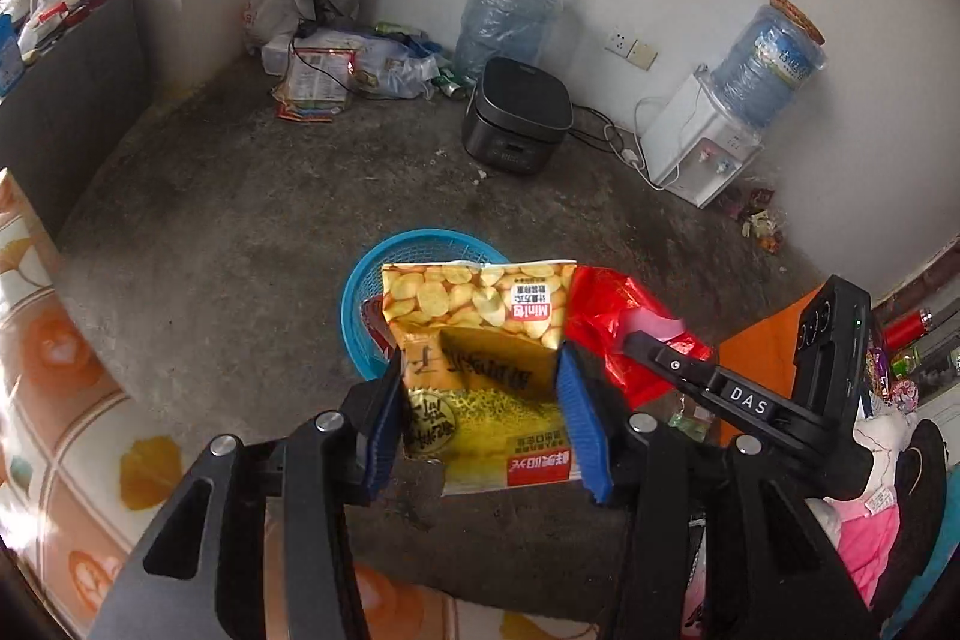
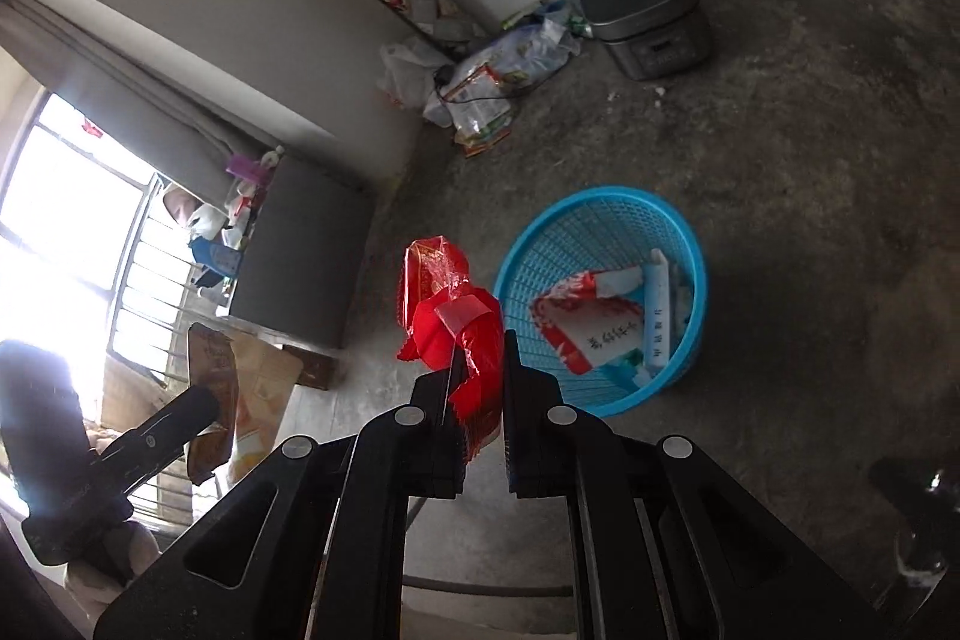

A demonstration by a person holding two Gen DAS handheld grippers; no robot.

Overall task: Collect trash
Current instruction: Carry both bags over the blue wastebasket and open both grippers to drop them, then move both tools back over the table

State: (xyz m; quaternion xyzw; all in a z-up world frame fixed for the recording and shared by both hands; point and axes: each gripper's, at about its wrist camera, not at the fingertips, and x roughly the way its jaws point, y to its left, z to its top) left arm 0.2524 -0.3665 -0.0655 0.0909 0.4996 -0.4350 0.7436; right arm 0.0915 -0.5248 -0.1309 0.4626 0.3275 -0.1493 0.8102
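The blue basket point(image 2: 603, 298) lies just ahead of and below both tools: the right gripper point(image 2: 480, 376), clamped on a red wrapper point(image 2: 450, 316), hangs beside its near rim, while the left gripper point(image 1: 480, 400), pinching a yellow snack bag point(image 1: 480, 328), hovers over it.

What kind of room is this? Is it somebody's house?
Probably a lived-in room in a home, maybe a bedroom. A rice cooker and a water dispenser stand on the bare concrete floor, a flowered blanket lies at the side, and a blue basket collects wrappers.
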